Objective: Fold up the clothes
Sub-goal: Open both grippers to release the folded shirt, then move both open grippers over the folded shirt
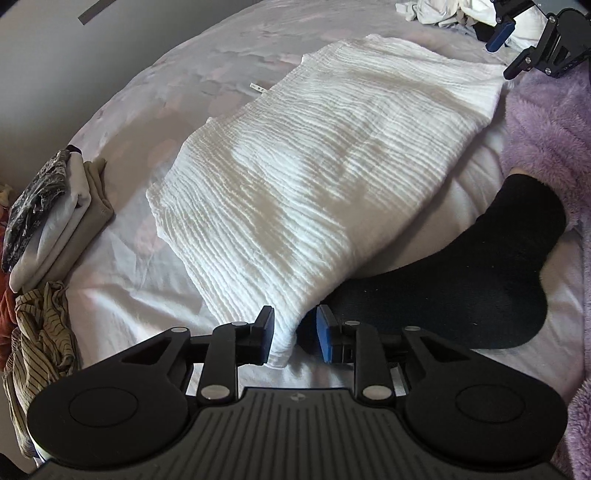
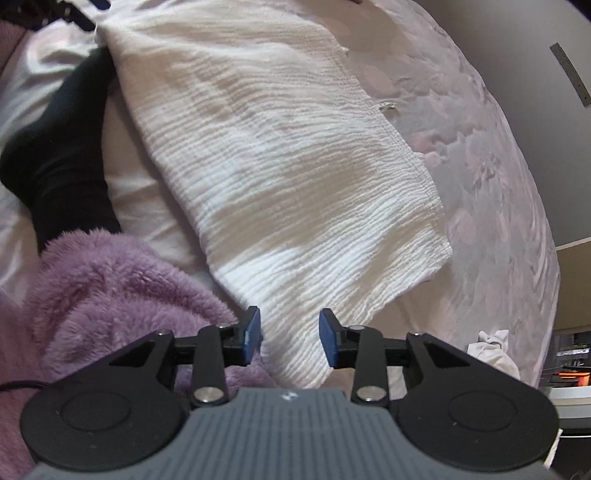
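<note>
A white crinkled cloth (image 1: 325, 166) lies folded flat on the bed; it also shows in the right wrist view (image 2: 295, 166). My left gripper (image 1: 293, 336) is open with its jaws on either side of the cloth's near corner, not closed on it. My right gripper (image 2: 290, 334) is open just above the cloth's opposite corner; it also shows in the left wrist view (image 1: 506, 55) at the far right end of the cloth.
A black sock (image 1: 461, 280) lies partly under the cloth. A purple fleece (image 2: 122, 284) lies beside it. A stack of folded clothes (image 1: 55, 214) and a striped garment (image 1: 40, 332) sit at the left. Unfolded laundry (image 1: 443, 11) is piled at the back.
</note>
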{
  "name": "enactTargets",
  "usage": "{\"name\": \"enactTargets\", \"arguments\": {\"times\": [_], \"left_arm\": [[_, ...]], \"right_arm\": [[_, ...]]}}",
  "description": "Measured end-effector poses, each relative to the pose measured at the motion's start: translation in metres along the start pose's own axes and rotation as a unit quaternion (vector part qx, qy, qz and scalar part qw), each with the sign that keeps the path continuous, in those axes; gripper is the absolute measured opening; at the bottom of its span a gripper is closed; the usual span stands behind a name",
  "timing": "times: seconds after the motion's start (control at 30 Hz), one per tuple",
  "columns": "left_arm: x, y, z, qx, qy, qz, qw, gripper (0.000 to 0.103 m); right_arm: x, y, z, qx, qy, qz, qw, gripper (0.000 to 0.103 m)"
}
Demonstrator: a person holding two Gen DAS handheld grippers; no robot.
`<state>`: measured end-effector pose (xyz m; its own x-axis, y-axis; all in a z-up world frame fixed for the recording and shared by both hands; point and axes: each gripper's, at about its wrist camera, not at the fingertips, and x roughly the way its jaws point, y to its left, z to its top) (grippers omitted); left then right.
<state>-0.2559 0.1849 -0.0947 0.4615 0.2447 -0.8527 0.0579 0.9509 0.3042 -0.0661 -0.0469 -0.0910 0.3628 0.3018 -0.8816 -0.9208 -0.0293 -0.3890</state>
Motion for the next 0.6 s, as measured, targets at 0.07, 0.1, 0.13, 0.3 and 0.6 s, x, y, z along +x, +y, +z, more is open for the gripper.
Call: {"name": "enactTargets", "arguments": {"times": [0.07, 0.1, 0.13, 0.3, 0.6], "left_arm": [[-0.008, 0.006, 0.002, -0.020, -0.014, -0.014, 0.9996, 0.034], [-0.012, 0.010, 0.004, -0.030, -0.024, -0.017, 0.9991, 0.041], [-0.016, 0.013, 0.007, -0.040, -0.034, -0.021, 0.9984, 0.044], [-0.024, 0.035, 0.028, -0.095, -0.070, -0.028, 0.9926, 0.048], [0.014, 0.076, 0.059, -0.187, -0.070, -0.011, 0.9798, 0.050]], "right_arm": [[-0.012, -0.011, 0.001, 0.032, -0.025, 0.017, 0.999, 0.047], [-0.016, -0.017, 0.002, 0.053, -0.038, 0.025, 0.998, 0.048], [-0.018, -0.026, 0.002, 0.080, -0.052, 0.034, 0.995, 0.049], [-0.007, -0.063, 0.007, 0.212, -0.077, 0.042, 0.973, 0.051], [0.039, -0.109, 0.004, 0.399, -0.081, 0.024, 0.913, 0.064]]}}
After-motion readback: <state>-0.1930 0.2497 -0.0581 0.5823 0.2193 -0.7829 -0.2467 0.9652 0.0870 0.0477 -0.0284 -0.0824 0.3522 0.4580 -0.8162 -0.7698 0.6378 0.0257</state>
